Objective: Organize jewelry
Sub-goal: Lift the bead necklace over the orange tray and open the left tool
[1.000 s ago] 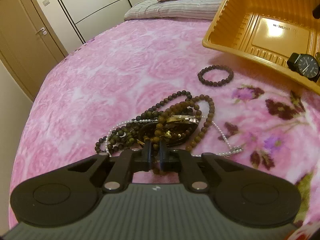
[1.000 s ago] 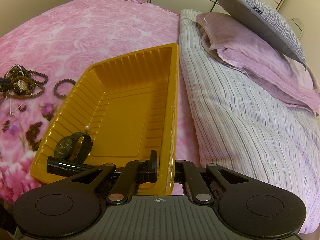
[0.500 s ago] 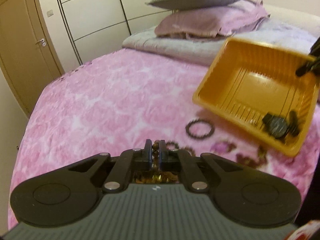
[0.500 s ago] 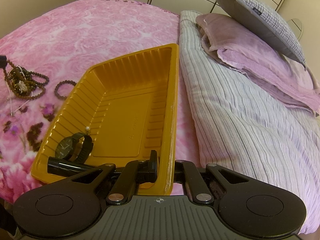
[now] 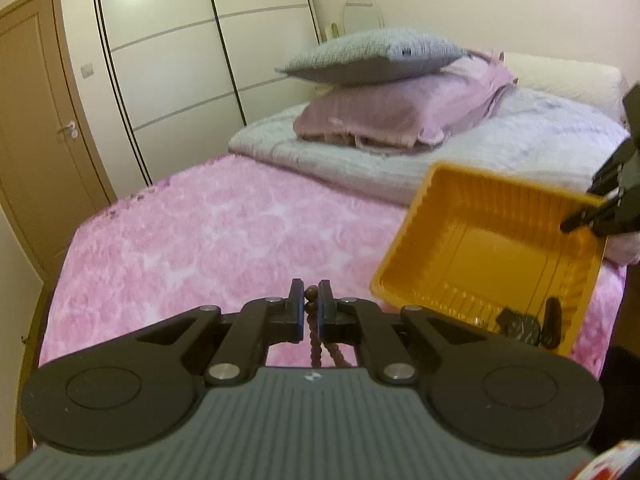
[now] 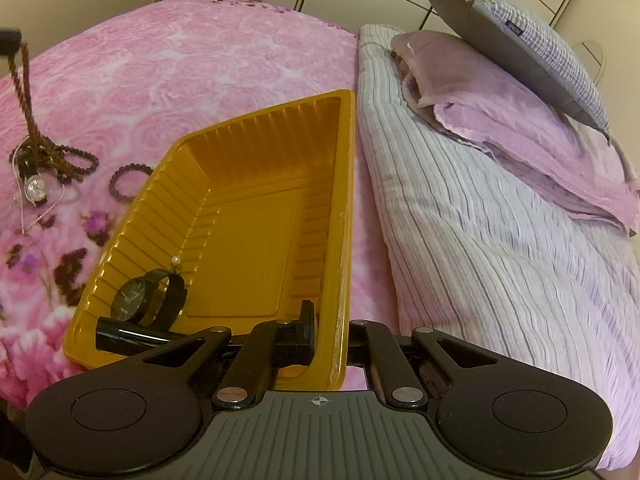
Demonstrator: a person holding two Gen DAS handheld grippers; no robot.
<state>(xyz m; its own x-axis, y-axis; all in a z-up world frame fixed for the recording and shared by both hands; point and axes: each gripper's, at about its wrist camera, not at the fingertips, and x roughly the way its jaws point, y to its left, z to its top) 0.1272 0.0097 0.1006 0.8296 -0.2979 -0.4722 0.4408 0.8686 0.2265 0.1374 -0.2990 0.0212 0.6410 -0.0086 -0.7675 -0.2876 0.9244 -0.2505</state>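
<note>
A bed with a pink rose blanket (image 6: 168, 80) fills the upper left of the right wrist view, and the orange tray (image 6: 256, 216) lies at centre frame with a black watch (image 6: 132, 300) in its lower left corner. The right tongs (image 6: 328, 336) are clamped on the tray's near wall at bottom centre. The left tongs (image 5: 309, 308), bottom centre of their own view, pinch a brown bead necklace (image 6: 28, 92), which hangs taut at the left edge above the tangled jewelry pile (image 6: 44, 164), a dark bead bracelet (image 6: 128, 180) just beside it.
</note>
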